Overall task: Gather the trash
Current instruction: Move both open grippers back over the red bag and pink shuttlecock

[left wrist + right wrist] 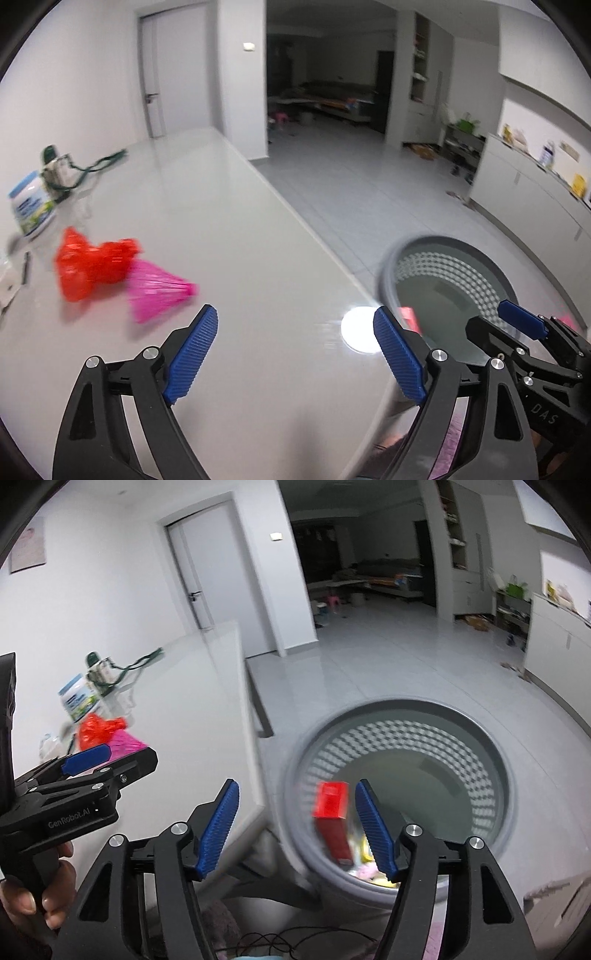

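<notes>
A grey perforated trash bin (491, 746) stands on the floor beside the white table; it also shows in the left wrist view (461, 273). My right gripper (297, 818) is open above the bin. A red box (330, 812) is in the air between its fingers, blurred, over the bin's mouth. Other scraps lie at the bin's bottom. My left gripper (295, 350) is open and empty over the table (240, 240). A red plastic bag (88, 266) and a pink wrapper (155, 291) lie on the table to its left.
A blue-green labelled tub (31, 206) and a green-strapped item (61, 170) stand at the table's far left by the wall. A tiled floor (369, 177), a counter (535, 192) on the right and a dark room lie beyond.
</notes>
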The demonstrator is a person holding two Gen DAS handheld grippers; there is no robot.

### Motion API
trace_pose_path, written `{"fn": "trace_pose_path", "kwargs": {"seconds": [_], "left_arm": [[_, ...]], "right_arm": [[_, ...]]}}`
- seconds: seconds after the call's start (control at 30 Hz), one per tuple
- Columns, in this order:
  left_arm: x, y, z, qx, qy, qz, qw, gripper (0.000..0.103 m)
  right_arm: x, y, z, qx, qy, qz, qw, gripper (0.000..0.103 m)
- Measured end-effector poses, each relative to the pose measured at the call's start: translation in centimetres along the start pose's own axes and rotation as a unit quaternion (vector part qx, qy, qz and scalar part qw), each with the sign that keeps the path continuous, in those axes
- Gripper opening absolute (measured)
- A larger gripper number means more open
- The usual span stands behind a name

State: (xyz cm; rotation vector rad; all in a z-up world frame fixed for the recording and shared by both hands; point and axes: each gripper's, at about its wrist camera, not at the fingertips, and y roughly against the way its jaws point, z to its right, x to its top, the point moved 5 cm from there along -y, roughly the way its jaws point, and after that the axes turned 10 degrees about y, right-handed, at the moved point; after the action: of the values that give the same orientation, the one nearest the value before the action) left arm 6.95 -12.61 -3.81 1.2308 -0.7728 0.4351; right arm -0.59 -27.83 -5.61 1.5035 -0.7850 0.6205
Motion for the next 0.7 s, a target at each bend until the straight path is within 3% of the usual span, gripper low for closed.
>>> {"fn": "trace_pose_path", "kwargs": {"seconds": [0.2,0.43,0.7], "left_arm": [[2.0,2.8,-5.7,0.047,0.032,0.042,0.9975,0.086],[4.6,6.1,-12.2,0.1,0.07,0.087,0.9888,0.086],[7.0,8.9,-16.7,0.132,0.086,0.119,0.9804,0.086]], "right_arm": [[3.0,-0.8,-5.5,0.039,0.051,0.014,0.998,0.065],[6.4,-1.5,-10.8,0.065,0.099,0.031,0.992,0.066],[10.8,-1.8,-16.0,0.091,0.14,0.055,0.984,0.067]]}}
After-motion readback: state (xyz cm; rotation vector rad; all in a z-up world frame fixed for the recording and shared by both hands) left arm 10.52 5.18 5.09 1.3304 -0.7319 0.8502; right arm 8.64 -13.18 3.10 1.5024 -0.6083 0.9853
